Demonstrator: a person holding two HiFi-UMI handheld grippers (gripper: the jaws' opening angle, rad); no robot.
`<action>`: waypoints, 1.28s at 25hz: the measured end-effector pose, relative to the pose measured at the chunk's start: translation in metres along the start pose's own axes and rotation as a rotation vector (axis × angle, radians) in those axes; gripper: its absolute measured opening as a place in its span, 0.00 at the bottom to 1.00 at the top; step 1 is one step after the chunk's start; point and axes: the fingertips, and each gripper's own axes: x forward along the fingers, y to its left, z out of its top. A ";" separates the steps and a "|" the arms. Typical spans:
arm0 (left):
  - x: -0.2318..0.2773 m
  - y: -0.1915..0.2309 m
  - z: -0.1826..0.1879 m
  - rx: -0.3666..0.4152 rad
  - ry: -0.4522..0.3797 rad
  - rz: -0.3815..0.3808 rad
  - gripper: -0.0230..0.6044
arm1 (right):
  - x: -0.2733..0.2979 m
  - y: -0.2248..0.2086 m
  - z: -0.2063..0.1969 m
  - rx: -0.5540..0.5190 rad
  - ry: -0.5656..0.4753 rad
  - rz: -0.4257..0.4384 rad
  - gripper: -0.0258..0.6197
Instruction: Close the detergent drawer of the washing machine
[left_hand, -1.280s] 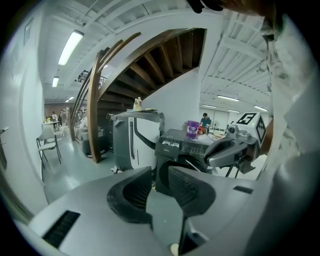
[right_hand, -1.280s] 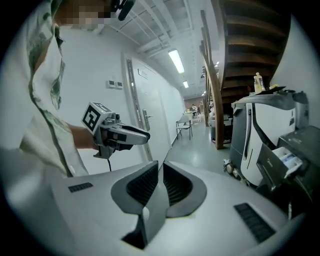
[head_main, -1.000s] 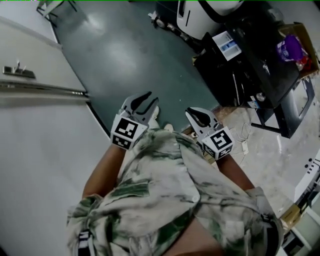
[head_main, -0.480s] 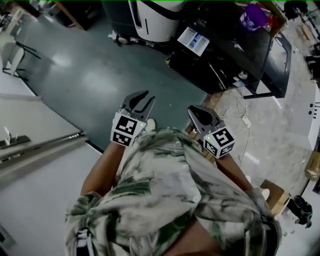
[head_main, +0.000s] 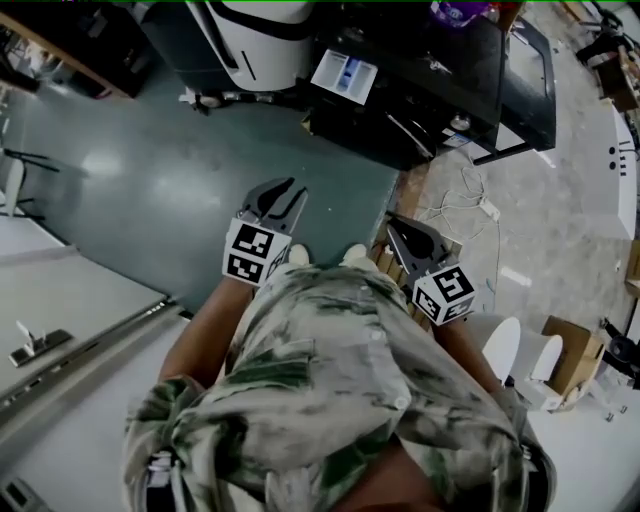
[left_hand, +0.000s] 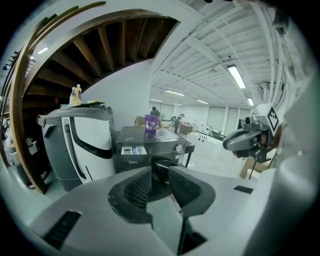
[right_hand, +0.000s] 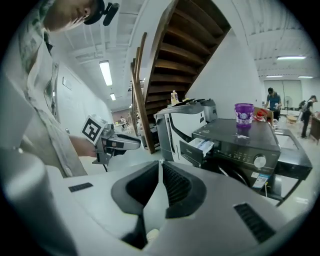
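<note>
The black washing machine (head_main: 420, 90) stands ahead of me, apart from both grippers. Its detergent drawer (head_main: 343, 75) sticks out open at the front top, and a purple cup (right_hand: 244, 116) stands on the lid. In the right gripper view the drawer (right_hand: 198, 147) juts out with white compartments showing. My left gripper (head_main: 283, 195) is held in front of my body, open with nothing between its fingers. My right gripper (head_main: 394, 224) is beside it, shut on nothing. In the left gripper view the machine (left_hand: 152, 145) lies straight beyond the jaws.
A white and grey appliance (head_main: 255, 25) stands left of the washing machine under a wooden staircase (right_hand: 172, 45). Cables (head_main: 470, 195) lie on the pale floor at the right. A cardboard box (head_main: 572, 350) sits at the far right. A white panel with a handle (head_main: 35, 340) is at my left.
The head view has swung right, so the washing machine has shifted from the upper right towards the top centre. Both grippers stay in front of my body, their jaws unchanged.
</note>
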 end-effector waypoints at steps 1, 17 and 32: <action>0.008 -0.002 0.002 -0.002 0.001 0.002 0.22 | -0.006 -0.009 0.002 0.000 -0.006 -0.012 0.11; 0.146 0.002 0.029 -0.050 0.029 0.103 0.22 | -0.069 -0.144 -0.009 0.094 -0.025 -0.153 0.11; 0.245 0.096 0.033 0.011 0.073 0.137 0.22 | 0.001 -0.192 0.042 0.146 -0.009 -0.248 0.11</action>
